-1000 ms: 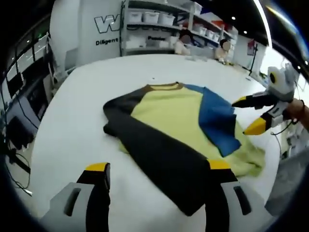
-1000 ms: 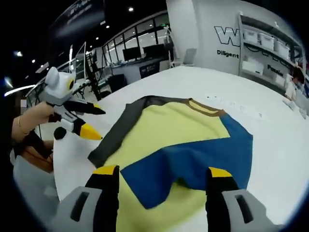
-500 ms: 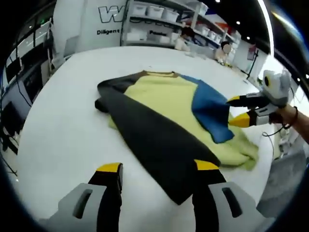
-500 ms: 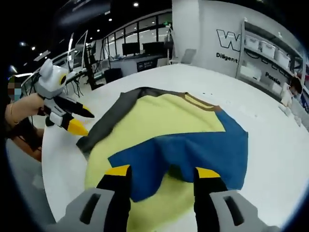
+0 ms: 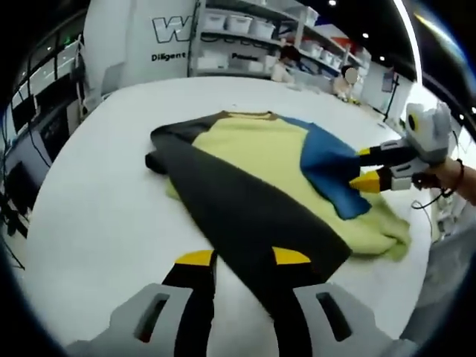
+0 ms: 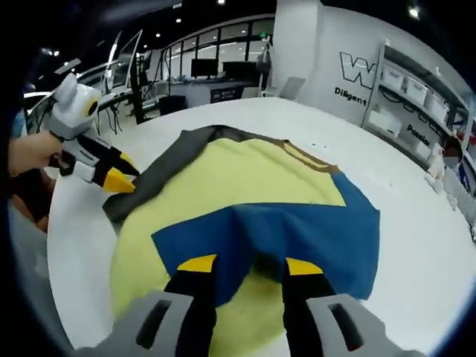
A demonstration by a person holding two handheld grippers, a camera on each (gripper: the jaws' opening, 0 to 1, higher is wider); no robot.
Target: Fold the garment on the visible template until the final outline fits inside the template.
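While sleeves cover yellow garment (image 5: 260, 160), both grippers' jaws gape narrowly; cloth contact unclear

Bright, even light falls from ceiling spots far above the table (image 5: 97, 201), which glows near white with a little glare at its far side. Shadows are faint, just a soft dark edge under the garment (image 5: 260, 186) along its near side. In both gripper views straight lines bow hard away from the table, the shelves (image 5: 245, 37) beyond it curving and slightly soft. A window strip right of the table burns out to white.
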